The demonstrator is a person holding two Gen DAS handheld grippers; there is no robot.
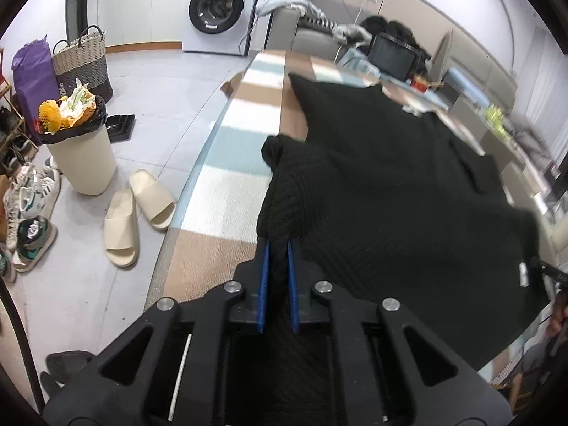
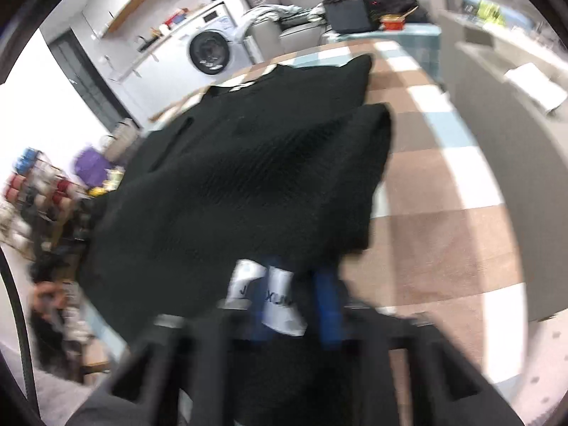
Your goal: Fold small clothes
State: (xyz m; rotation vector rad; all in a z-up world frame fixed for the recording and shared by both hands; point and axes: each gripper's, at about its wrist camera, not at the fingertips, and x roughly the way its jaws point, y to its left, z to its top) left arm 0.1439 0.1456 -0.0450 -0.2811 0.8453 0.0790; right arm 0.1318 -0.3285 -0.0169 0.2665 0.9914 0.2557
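I see the black knit garment [image 1: 390, 177] spread on the checked tablecloth [image 1: 227, 191]. My left gripper [image 1: 278, 245] pinches its near edge; my right gripper [image 2: 298, 277] pinches the hem by 2 white labels [image 2: 280, 298].

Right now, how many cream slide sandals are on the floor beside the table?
2. One cream sandal lies nearer the camera; the second sandal sits just beyond it, angled, beside the bin. More footwear at the left edge may be partly hidden.
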